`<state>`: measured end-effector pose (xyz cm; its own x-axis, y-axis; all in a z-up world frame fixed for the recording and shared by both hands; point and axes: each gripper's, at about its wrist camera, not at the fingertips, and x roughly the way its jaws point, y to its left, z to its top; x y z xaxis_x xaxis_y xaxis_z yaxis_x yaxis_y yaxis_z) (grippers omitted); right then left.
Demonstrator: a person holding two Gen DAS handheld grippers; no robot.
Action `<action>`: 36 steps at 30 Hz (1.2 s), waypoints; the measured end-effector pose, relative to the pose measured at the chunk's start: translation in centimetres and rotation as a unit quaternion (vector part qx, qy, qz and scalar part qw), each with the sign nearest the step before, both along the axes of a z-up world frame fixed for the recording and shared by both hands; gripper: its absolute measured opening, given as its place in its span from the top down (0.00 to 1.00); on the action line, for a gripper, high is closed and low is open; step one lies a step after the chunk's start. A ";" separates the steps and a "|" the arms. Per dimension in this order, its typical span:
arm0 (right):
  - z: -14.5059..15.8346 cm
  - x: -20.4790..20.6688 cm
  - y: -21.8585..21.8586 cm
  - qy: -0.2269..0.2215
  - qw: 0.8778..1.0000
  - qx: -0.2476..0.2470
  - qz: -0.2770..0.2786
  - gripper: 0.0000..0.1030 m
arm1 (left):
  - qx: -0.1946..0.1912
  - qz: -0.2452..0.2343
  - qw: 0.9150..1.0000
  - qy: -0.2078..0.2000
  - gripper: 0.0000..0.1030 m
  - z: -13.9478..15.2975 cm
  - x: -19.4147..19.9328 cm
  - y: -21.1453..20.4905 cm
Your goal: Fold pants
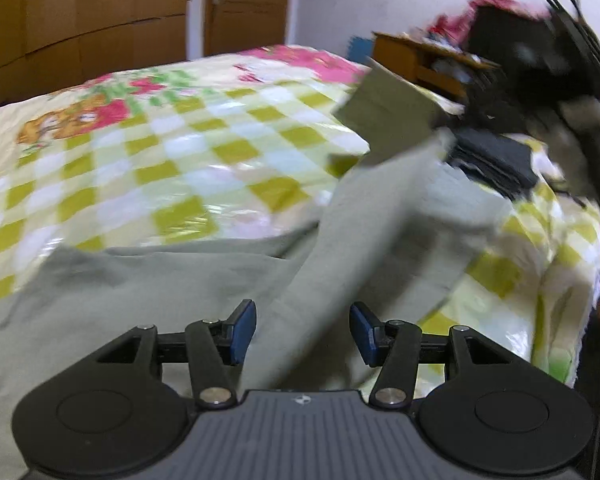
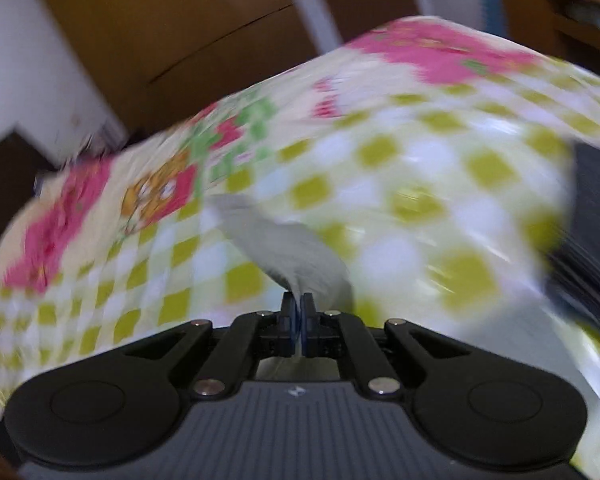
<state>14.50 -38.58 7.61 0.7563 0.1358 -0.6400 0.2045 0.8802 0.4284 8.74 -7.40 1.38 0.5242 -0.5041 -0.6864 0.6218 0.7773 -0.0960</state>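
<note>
Nearest in the left wrist view, the left hand-held gripper [image 1: 303, 330] stood with its blue pads spread apart, a band of the grey-green pants [image 1: 204, 280] running up between them. The pads did not seem to press the cloth, so I judged this gripper was placed to catch the fabric, not yet holding it. The bulk of the pants lay rumpled along the near edge of the bed [image 1: 172, 152], with one leg lifted off the quilt and stretched toward the far right corner. That lift made sense for a fold: one end raised so it could be carried over the rest.

In the right wrist view, the right hand-held gripper [image 2: 297, 312] had its jaws pressed together on a pinch of pale grey cloth, most likely an end of the pants, fanning out above the checkered quilt.

Beyond, a dark stack [image 1: 496, 156] sat near the bed's right edge; blur kept me from telling what it was. The raised leg's far end smeared against a wooden shelf [image 1: 416, 60], and the right view was streaked throughout, hiding how much cloth hung below the grip.
</note>
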 end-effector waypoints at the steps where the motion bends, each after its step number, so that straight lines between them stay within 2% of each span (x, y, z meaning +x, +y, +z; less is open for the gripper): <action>1: -0.9 -1.9 -1.4 0.011 1.000 0.005 -0.018 0.97 | 0.007 -0.013 1.000 0.003 0.38 -0.4 -0.2 -1.1; 4: -5.3 -6.3 -4.8 0.066 0.996 0.004 -0.065 0.96 | 0.037 -0.040 0.999 0.007 0.38 -1.4 -0.7 -3.7; 6: -7.6 -8.0 -6.6 0.093 0.992 0.029 -0.083 0.93 | 0.048 -0.050 0.998 0.011 0.38 -1.7 -1.0 -5.0; 8: -8.7 -9.3 -7.8 0.086 0.991 0.053 -0.092 0.93 | 0.056 -0.056 0.997 0.012 0.38 -1.9 -1.1 -6.0; 9: -8.6 -9.6 -7.9 0.077 0.992 0.048 -0.090 0.93 | 0.060 -0.057 0.996 0.011 0.38 -1.9 -1.0 -6.4; 10: -8.2 -9.6 -7.7 0.071 0.994 0.021 -0.082 0.91 | 0.061 -0.059 0.996 0.011 0.38 -1.9 -0.9 -6.8; 11: -7.7 -9.5 -7.1 0.066 0.995 -0.016 -0.075 0.84 | 0.060 -0.060 0.996 0.011 0.38 -1.8 -0.8 -7.0; 13: -6.9 -9.2 -5.4 0.049 0.991 -0.114 -0.054 0.72 | 0.059 -0.062 0.996 0.012 0.38 -1.8 -0.6 -7.5; 15: -6.8 -9.1 -3.6 0.031 0.975 -0.218 -0.028 0.65 | 0.060 -0.063 0.996 0.013 0.38 -2.0 -0.5 -7.9; 16: -7.1 -9.0 -2.8 0.026 0.966 -0.257 -0.016 0.62 | 0.060 -0.064 0.996 0.014 0.38 -2.1 -0.4 -8.1; 17: -7.3 -9.0 -2.4 0.022 0.961 -0.275 -0.003 0.61 | 0.060 -0.064 0.996 0.014 0.38 -2.2 -0.4 -8.2; 18: -7.4 -8.6 -2.2 0.022 0.962 -0.274 0.011 0.61 | 0.060 -0.064 0.996 0.016 0.38 -2.2 -0.4 -8.4; 20: -7.6 -8.0 -2.6 0.024 0.970 -0.241 0.015 0.61 | 0.058 -0.065 0.996 0.017 0.38 -2.2 -0.4 -8.5; 23: -7.8 -6.7 -4.5 0.043 0.984 -0.174 -0.019 0.61 | 0.055 -0.065 0.996 0.013 0.38 -2.1 -0.4 -8.7; 26: -7.4 -7.5 -6.8 0.044 0.991 -0.108 -0.068 0.61 | 0.053 -0.067 0.996 0.006 0.38 -1.9 -0.4 -8.6; 31: -7.3 -9.9 -9.3 0.051 0.993 -0.055 -0.096 0.59 | 0.047 -0.064 0.997 0.010 0.37 -2.3 -0.3 -8.6; 36: -8.3 -10.2 -10.5 0.067 0.990 -0.010 -0.120 0.57 | 0.048 -0.067 0.997 0.009 0.37 -2.4 -0.5 -8.9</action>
<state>4.32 -49.07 -0.68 0.6737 -0.0516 -0.7372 0.4628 0.8072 0.3664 8.28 -16.30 -1.01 0.4443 -0.4999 -0.7435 0.7195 0.6935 -0.0364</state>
